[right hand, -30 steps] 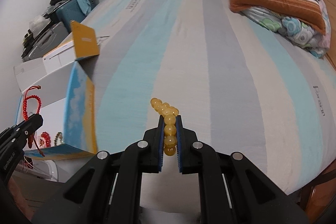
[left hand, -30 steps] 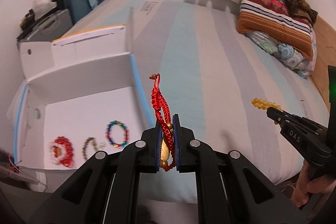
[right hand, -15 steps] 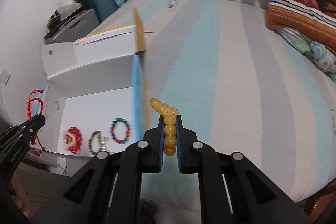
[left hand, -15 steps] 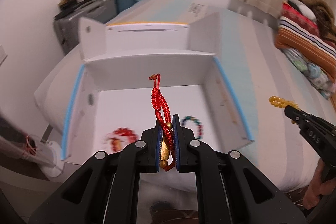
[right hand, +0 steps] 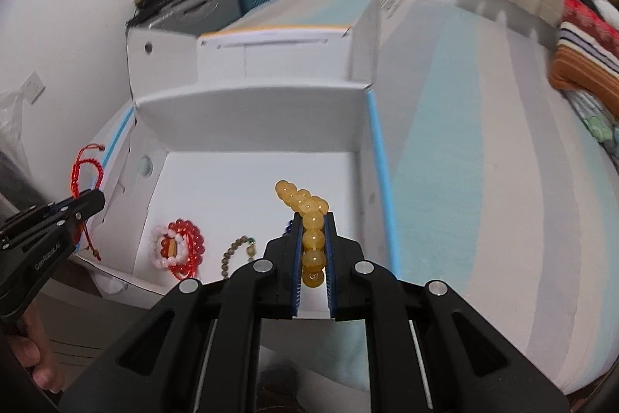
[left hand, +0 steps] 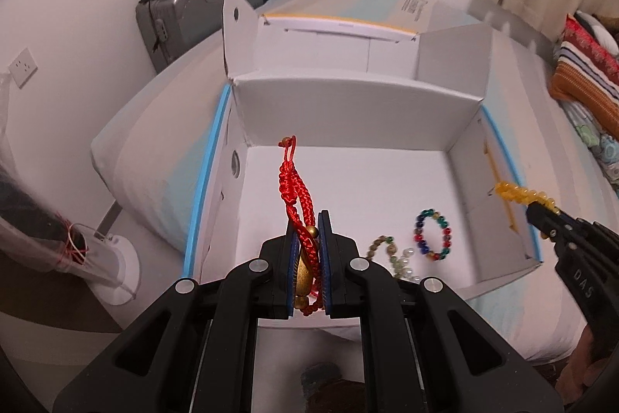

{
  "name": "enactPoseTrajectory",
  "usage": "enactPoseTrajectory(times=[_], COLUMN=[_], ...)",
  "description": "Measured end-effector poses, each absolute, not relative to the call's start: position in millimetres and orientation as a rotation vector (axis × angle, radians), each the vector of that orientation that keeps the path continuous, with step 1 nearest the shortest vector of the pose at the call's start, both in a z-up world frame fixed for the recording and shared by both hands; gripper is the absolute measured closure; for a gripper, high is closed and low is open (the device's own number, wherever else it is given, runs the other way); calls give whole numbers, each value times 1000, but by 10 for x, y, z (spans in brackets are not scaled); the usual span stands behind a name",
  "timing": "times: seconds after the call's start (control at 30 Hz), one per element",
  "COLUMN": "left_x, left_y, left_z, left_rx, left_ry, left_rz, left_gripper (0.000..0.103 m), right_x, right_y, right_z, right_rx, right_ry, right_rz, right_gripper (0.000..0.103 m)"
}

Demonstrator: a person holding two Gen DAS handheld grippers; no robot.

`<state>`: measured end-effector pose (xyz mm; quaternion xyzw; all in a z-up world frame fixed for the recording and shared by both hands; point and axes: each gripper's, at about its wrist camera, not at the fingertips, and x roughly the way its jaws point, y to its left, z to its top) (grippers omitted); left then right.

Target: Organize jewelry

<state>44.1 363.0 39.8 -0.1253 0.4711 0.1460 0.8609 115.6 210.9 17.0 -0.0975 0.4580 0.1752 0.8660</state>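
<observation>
My left gripper [left hand: 307,219] is shut on a red braided cord bracelet [left hand: 296,192] with a gold bead, held above the near left part of an open white box [left hand: 359,111]. My right gripper [right hand: 313,219] is shut on a yellow bead bracelet [right hand: 305,204] over the box's near right part [right hand: 251,119]. It also shows at the right in the left wrist view [left hand: 522,194]. In the box lie a multicoloured bead bracelet [left hand: 433,235], a brown-green bead bracelet [right hand: 236,250] and a red and pink bead bracelet [right hand: 178,250].
The box sits on the left edge of a bed with a striped blue, grey and cream sheet [right hand: 483,161]. Suitcases [left hand: 201,14] stand by the wall behind. Folded striped blankets [left hand: 588,80] lie at the far right. A white fan base [left hand: 116,269] is on the floor at left.
Both grippers have swung left from over the bed to over the open box, each still holding its bracelet. The box now fills the middle of both views.
</observation>
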Motion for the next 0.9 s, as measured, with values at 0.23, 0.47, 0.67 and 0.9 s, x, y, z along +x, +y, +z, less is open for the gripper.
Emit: enactPoseTrajectory(times=[0.23,0.47,0.67,0.9], left_x=[681,863,788,455], left_y=[3712,3788,3820,3750], left_z=[62,-252,-238,178], left_rx=[-269,-266,-259,-229], left_ry=[1074,1142,1113,970], left_rz=[296,300,328,366], left_gripper=[94,93,72,19], right_x=[1350,1436,1386,1133], right_y=[2359,2526,2491,2274], right_z=[-227,-536,-509,-126], right_rx=[-258,-300,-281,-207], right_ry=[1063,1128,1090,934], right_rz=[370,376,364,355], right_gripper=[94,94,74,31])
